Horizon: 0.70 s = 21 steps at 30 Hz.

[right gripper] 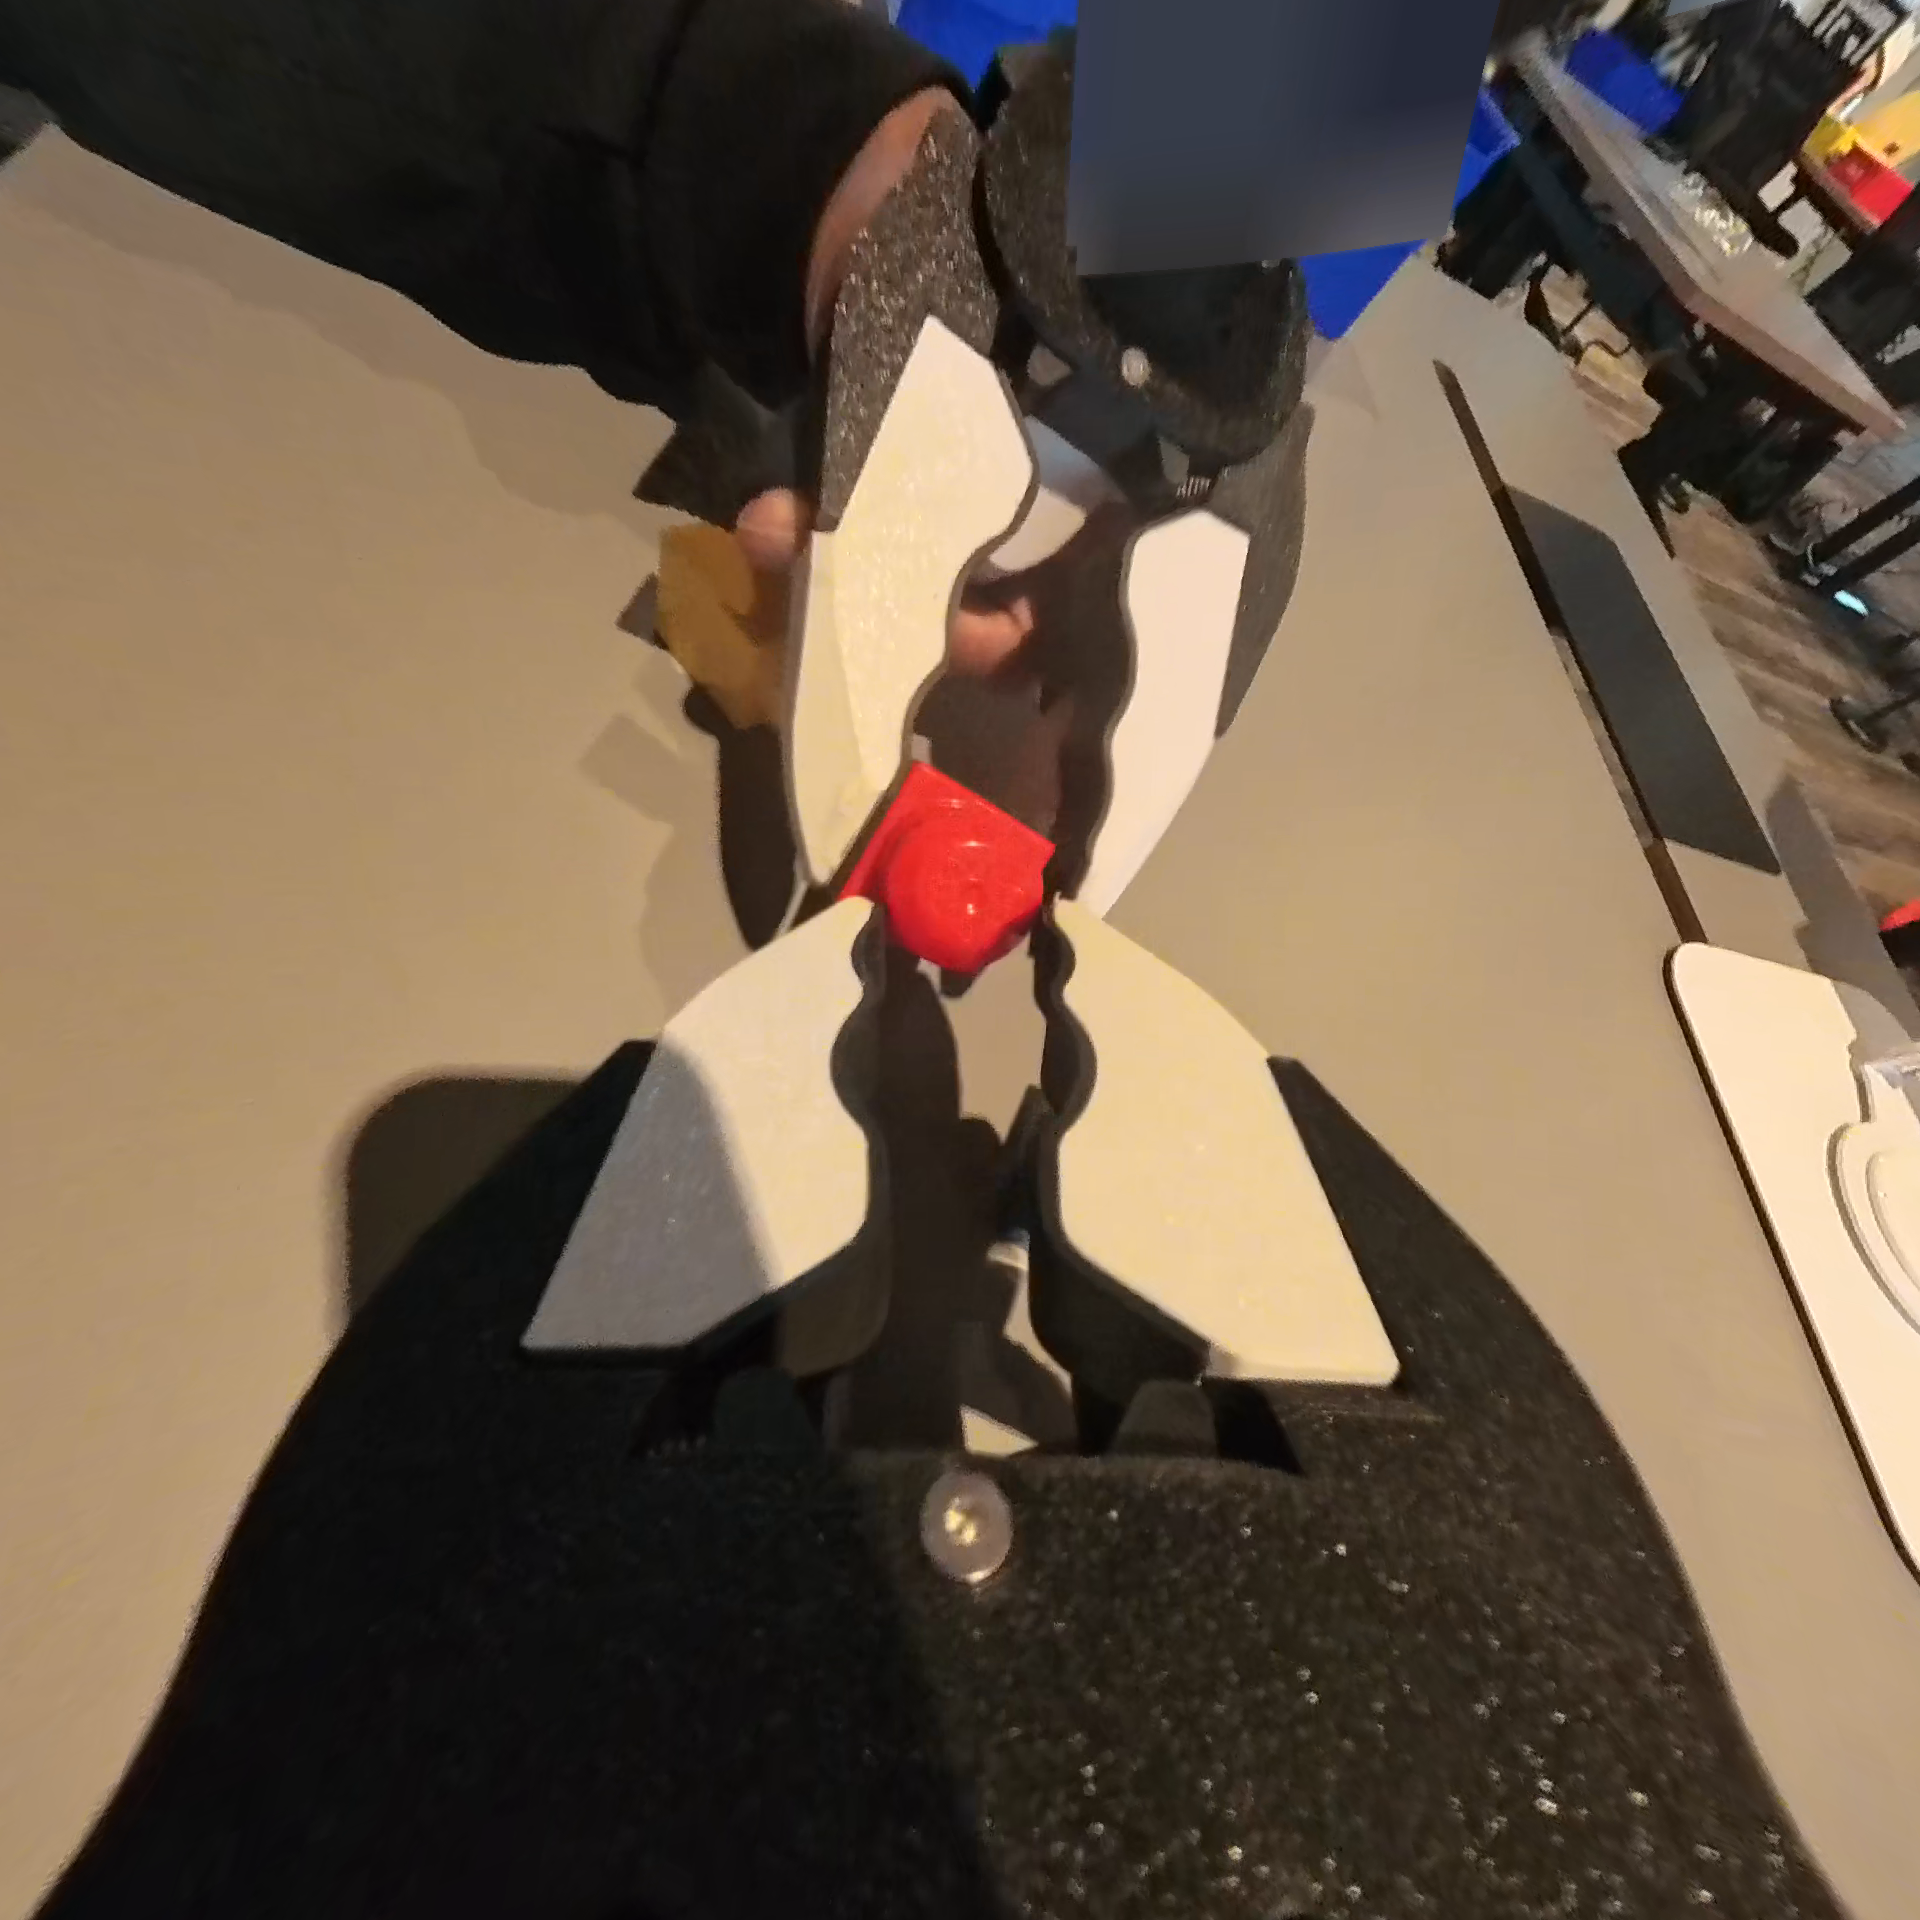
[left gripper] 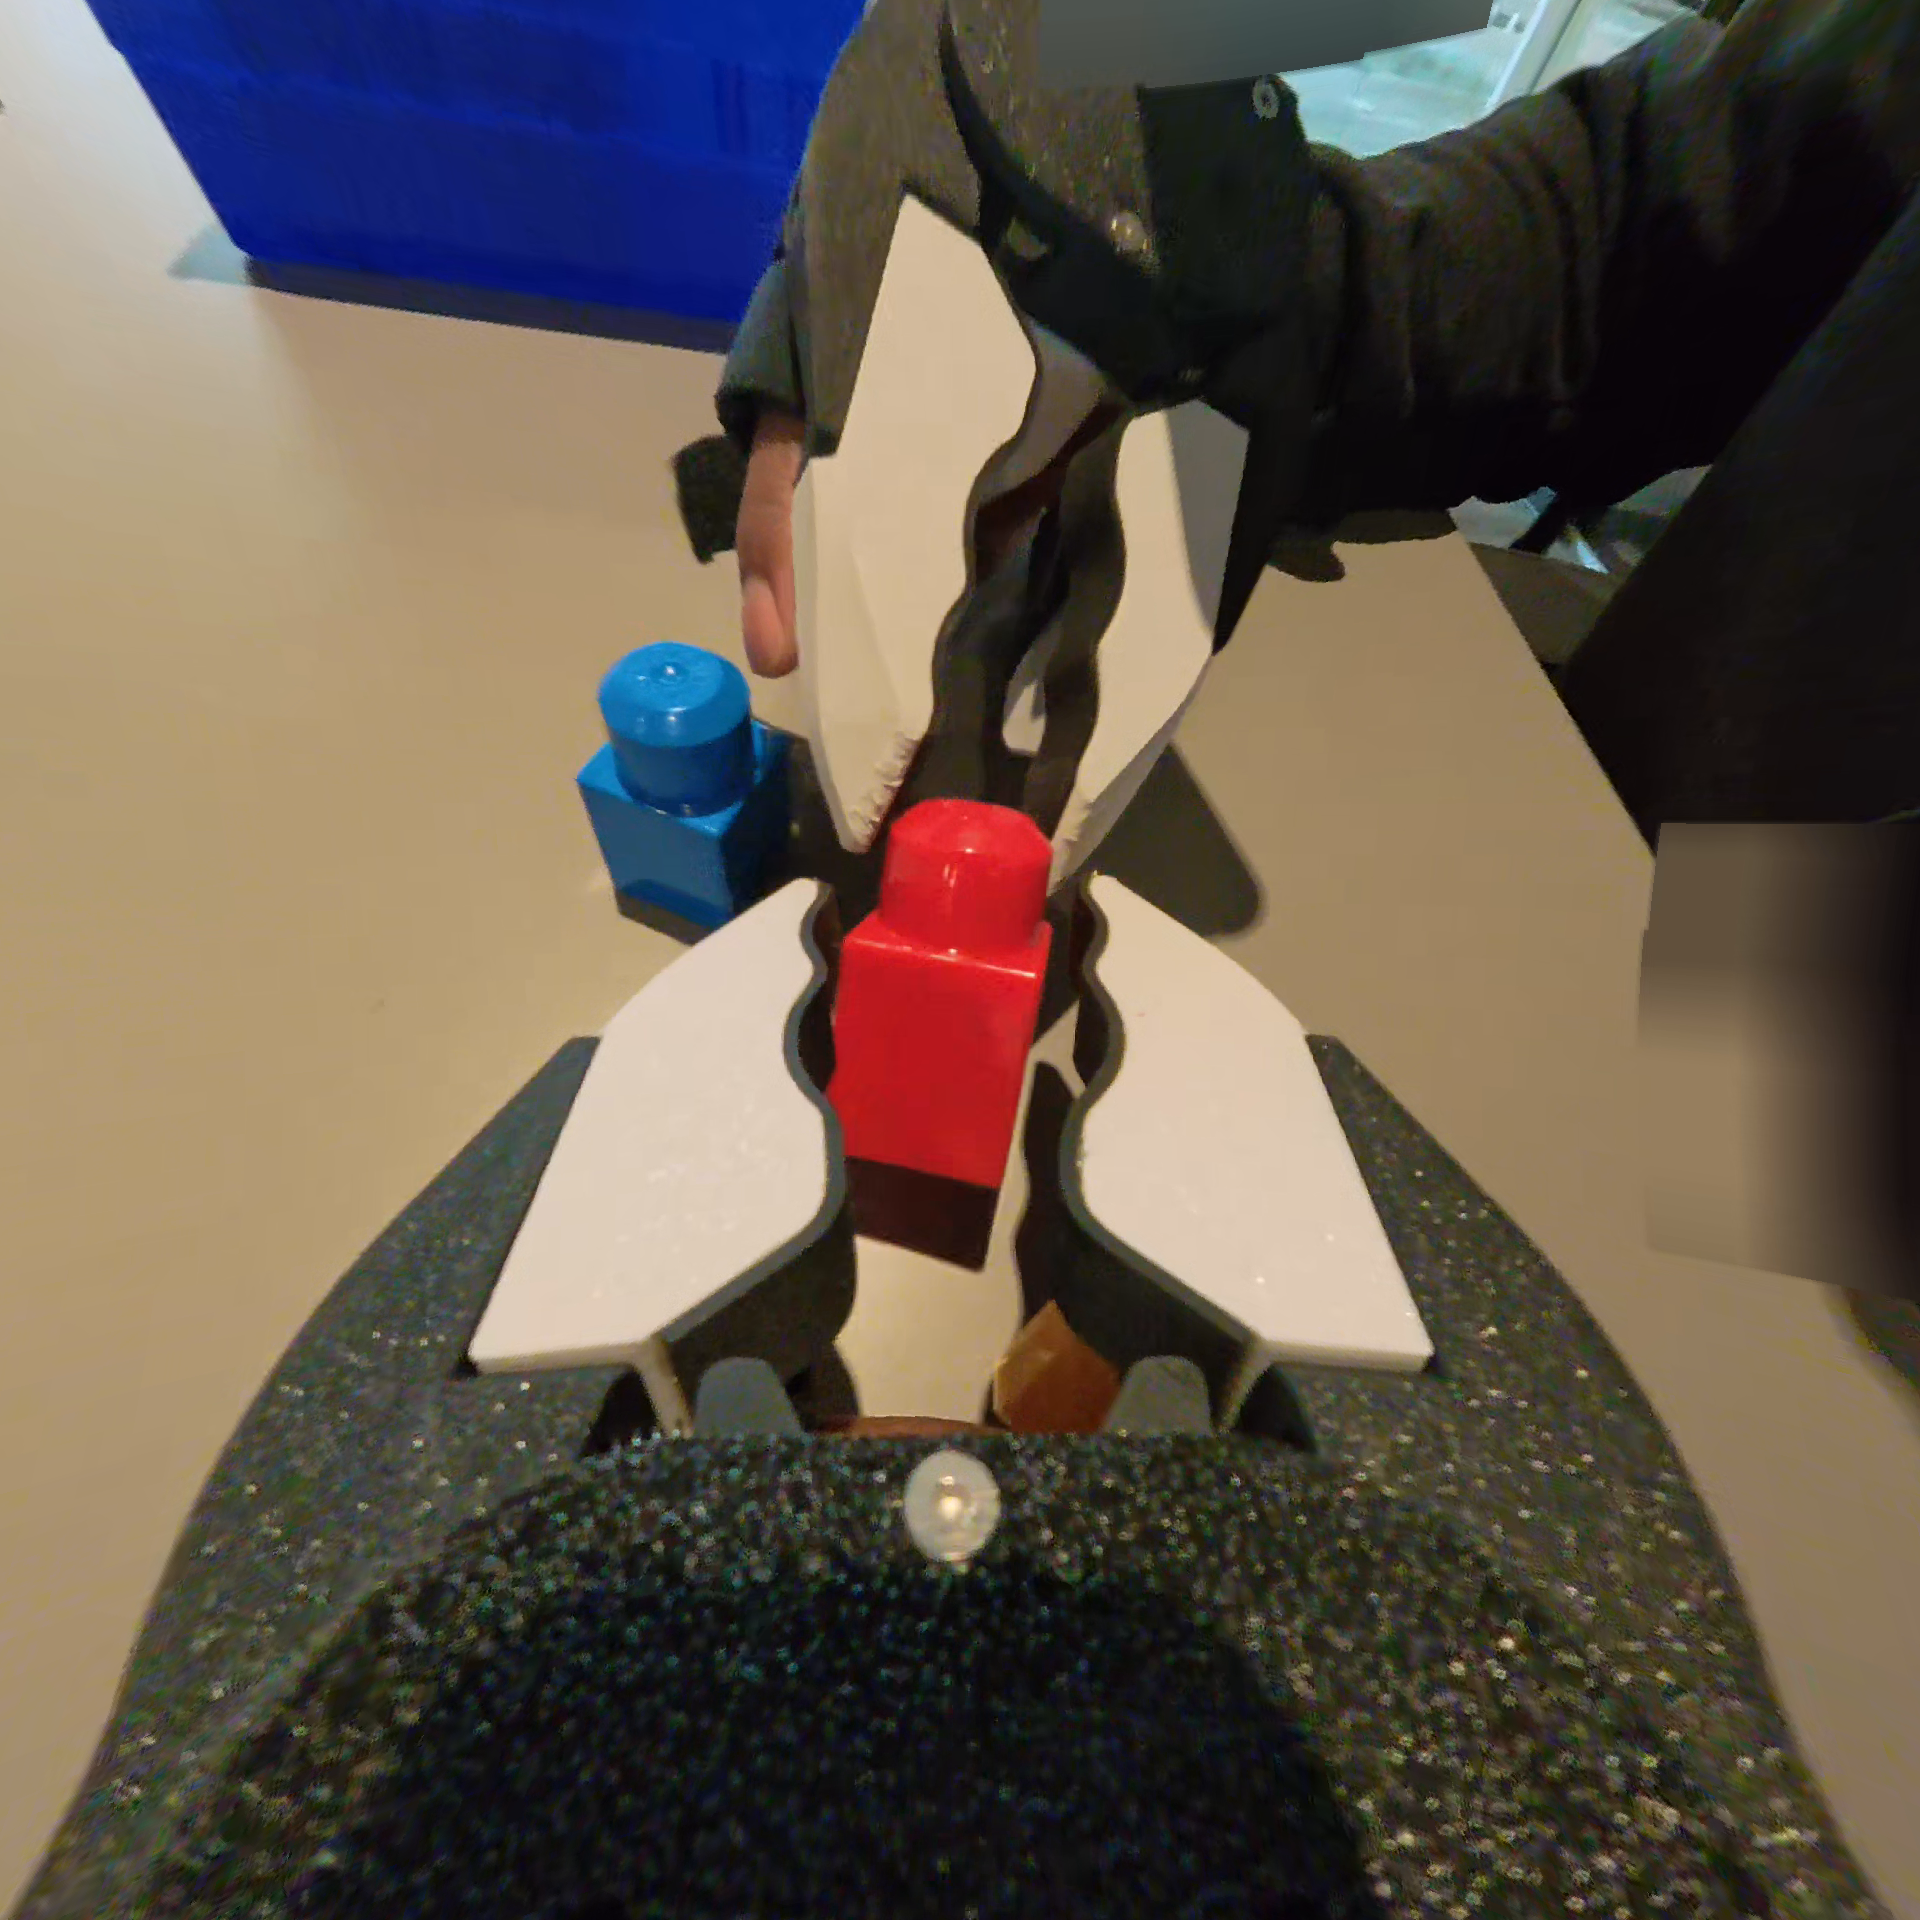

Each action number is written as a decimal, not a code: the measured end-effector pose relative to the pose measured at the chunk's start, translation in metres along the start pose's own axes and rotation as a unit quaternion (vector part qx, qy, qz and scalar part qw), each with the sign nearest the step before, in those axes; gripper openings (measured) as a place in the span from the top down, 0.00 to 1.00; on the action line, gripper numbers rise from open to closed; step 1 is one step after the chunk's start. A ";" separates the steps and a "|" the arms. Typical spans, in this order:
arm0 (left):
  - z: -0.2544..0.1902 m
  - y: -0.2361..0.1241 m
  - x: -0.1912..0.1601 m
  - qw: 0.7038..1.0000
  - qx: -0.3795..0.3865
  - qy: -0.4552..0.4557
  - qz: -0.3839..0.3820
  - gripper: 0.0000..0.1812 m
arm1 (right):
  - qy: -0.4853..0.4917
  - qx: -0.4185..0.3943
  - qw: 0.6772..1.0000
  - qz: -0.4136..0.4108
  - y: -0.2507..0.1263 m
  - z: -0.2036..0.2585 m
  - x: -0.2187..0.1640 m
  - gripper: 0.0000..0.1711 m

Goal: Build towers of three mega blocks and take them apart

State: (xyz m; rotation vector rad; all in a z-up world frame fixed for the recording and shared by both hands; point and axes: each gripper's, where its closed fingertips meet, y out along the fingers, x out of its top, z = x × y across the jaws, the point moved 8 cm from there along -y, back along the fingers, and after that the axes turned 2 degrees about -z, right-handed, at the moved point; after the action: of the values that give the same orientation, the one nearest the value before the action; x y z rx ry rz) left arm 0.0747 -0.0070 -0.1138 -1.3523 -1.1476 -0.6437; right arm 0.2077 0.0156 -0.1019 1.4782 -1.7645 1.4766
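Note:
A red block (left gripper: 935, 1049) stands upright between the fingers of my left gripper (left gripper: 956, 904), which is shut on its body. Its lower part is in shadow. My right gripper (left gripper: 966, 842) comes in from the far side, and its tips close on the red stud. In the right wrist view, my right gripper (right gripper: 956, 914) holds the stud of the red block (right gripper: 961, 883) from above, and the left gripper (right gripper: 945, 862) clamps the body. A blue block (left gripper: 681, 790) stands on the table to the left. An orange block (right gripper: 717, 623) lies under the left gripper; it also shows in the left wrist view (left gripper: 1049, 1371).
A big blue bin (left gripper: 468, 135) stands at the far left on the tan table (left gripper: 260, 623). A white board (right gripper: 1787, 1143) lies at the table's right edge. The person's dark sleeves (left gripper: 1507, 312) reach over the far side. Other tables (right gripper: 1714, 281) stand beyond. Less than 4 cm separates the two grippers' tips.

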 end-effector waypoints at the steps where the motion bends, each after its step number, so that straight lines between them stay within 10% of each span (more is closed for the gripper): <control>1: 0.001 -0.002 0.000 1.000 0.004 0.002 -0.005 0.77 | 0.003 0.000 1.000 0.005 0.000 -0.001 -0.001 0.84; 21: -0.002 0.004 -0.010 0.996 0.031 0.052 0.069 0.76 | 0.020 0.006 1.000 0.002 0.009 0.002 -0.002 0.84</control>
State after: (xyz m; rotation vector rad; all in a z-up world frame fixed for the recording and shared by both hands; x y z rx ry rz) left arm 0.0747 -0.0109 -0.1243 -1.3159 -0.9744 -0.5677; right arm 0.2017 0.0134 -0.1084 1.4416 -1.7392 1.5113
